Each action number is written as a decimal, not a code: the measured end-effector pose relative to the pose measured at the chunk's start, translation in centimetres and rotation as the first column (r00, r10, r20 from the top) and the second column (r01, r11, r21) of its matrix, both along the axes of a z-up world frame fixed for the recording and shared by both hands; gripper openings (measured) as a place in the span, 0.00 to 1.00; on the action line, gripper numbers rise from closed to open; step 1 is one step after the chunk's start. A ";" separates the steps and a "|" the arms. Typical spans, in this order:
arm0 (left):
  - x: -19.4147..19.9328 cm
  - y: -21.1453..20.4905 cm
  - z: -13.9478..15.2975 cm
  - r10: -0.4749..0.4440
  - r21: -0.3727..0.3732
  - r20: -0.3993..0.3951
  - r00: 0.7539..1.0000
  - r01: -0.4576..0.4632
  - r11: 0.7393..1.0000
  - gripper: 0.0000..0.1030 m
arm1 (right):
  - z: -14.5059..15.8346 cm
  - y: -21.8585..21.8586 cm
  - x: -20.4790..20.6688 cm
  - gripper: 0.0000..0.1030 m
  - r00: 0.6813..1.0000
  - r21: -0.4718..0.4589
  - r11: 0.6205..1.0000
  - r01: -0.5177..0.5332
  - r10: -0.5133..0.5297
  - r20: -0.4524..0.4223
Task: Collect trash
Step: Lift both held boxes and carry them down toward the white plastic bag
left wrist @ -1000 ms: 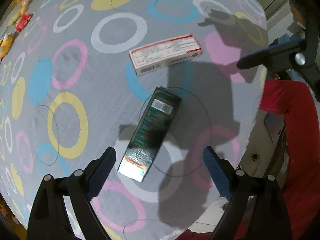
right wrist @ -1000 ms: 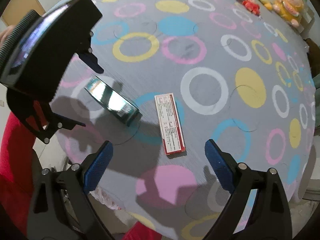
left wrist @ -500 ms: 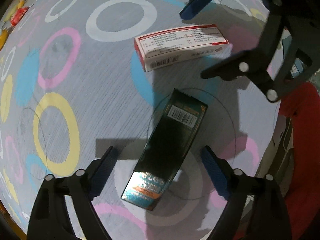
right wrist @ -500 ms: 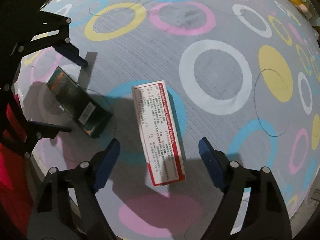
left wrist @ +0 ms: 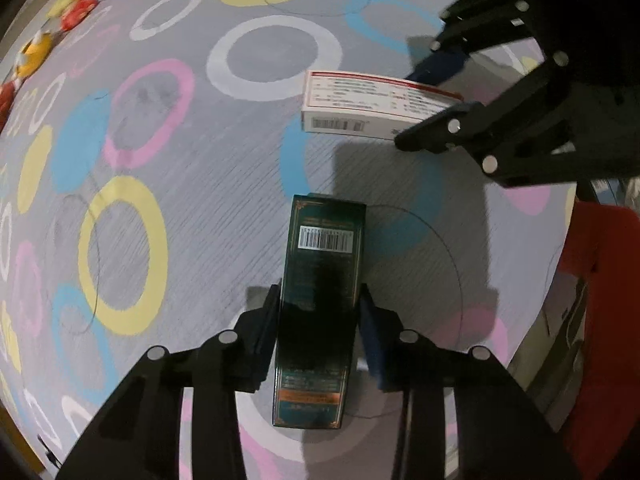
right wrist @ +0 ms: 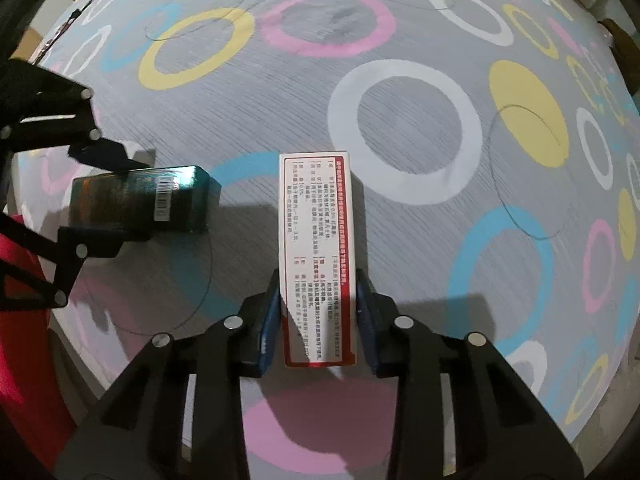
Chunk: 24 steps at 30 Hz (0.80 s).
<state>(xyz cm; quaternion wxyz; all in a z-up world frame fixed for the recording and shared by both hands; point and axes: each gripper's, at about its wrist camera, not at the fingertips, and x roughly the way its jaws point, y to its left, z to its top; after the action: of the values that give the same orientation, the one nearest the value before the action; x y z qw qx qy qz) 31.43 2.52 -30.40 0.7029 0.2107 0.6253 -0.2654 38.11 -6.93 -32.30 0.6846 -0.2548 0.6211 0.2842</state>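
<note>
A dark green box (left wrist: 320, 276) with a barcode lies on the ring-patterned tablecloth (left wrist: 224, 168). My left gripper (left wrist: 320, 312) is shut on its sides. A white box with red trim (right wrist: 316, 248) lies beside it, and my right gripper (right wrist: 318, 300) is shut on its near end. The white box also shows in the left wrist view (left wrist: 368, 108), with the right gripper (left wrist: 436, 96) clamped on it. The green box shows at the left of the right wrist view (right wrist: 140, 200), held by the left gripper (right wrist: 108, 196).
Small plush toys (left wrist: 36, 52) lie along the table's far left edge. The table's near edge (left wrist: 536, 320) runs close on the right, with a red garment (left wrist: 600, 320) beyond it.
Both grippers have dropped down over their boxes and closed on them. The left one now clamps the green box and the right one clamps the white box.
</note>
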 end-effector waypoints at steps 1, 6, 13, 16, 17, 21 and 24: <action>-0.3 -0.1 0.2 0.012 0.014 0.016 1.000 -0.012 1.000 0.36 | 0.1 -0.1 -0.1 0.33 1.000 0.002 1.000 0.015 -0.015 0.002; -0.6 1.3 1.8 0.188 0.012 0.045 0.981 -0.188 0.982 0.36 | 2.3 -1.9 -1.4 0.33 0.992 0.057 0.992 0.115 -0.117 0.040; -3.1 3.0 7.9 0.385 -0.095 0.157 0.909 -0.374 0.923 0.36 | 8.7 -4.7 -5.2 0.33 0.953 0.152 0.967 0.202 -0.230 0.196; -5.0 3.0 10.8 0.442 -0.124 0.202 0.874 -0.424 0.897 0.36 | 11.7 -5.1 -8.0 0.33 0.934 0.216 0.950 0.227 -0.275 0.229; -5.7 3.1 11.8 0.453 -0.128 0.222 0.863 -0.435 0.891 0.36 | 12.7 -5.3 -8.6 0.33 0.928 0.238 0.941 0.239 -0.294 0.229; -9.1 2.8 14.7 0.482 -0.152 0.266 0.835 -0.457 0.876 0.36 | 16.2 -4.9 -11.4 0.33 0.897 0.267 0.930 0.251 -0.328 0.297; -12.2 1.7 17.0 0.506 -0.173 0.296 0.810 -0.476 0.863 0.36 | 18.6 -5.2 -14.1 0.33 0.868 0.301 0.919 0.255 -0.355 0.347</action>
<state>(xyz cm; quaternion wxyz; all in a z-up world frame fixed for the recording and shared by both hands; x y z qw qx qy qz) 19.22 4.27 -13.36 0.8512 0.0516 0.5185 -0.0636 23.97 -12.15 -13.70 0.8580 -0.1181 0.4627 0.1891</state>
